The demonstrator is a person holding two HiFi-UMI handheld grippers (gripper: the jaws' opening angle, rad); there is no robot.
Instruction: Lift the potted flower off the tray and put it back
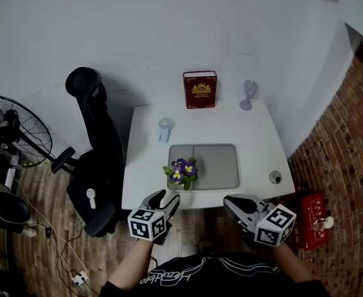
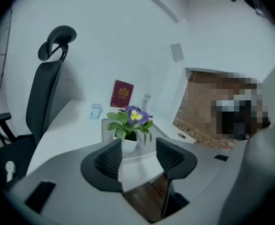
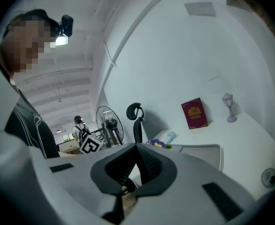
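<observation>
The potted flower (image 1: 181, 172), purple and yellow blooms in a small white pot, stands upright in the front left corner of the grey tray (image 1: 222, 166) on the white table. My left gripper (image 1: 167, 197) hovers at the table's front edge, just short of the plant. In the left gripper view its jaws (image 2: 138, 146) stand open and hold nothing, with the flower (image 2: 130, 121) straight ahead beyond the tips. My right gripper (image 1: 234, 202) hangs off the front edge to the right, its tips together (image 3: 136, 149) on nothing. From there the flower (image 3: 157, 144) and the tray (image 3: 203, 150) show ahead.
A red book (image 1: 200, 90) and a clear lamp-shaped glass (image 1: 249, 94) stand against the back wall. A small pale cup (image 1: 164, 129) sits behind the tray, a round fitting (image 1: 275, 177) near the right edge. A black office chair (image 1: 98, 153) and a fan (image 1: 14, 132) are on the left, a brick wall on the right.
</observation>
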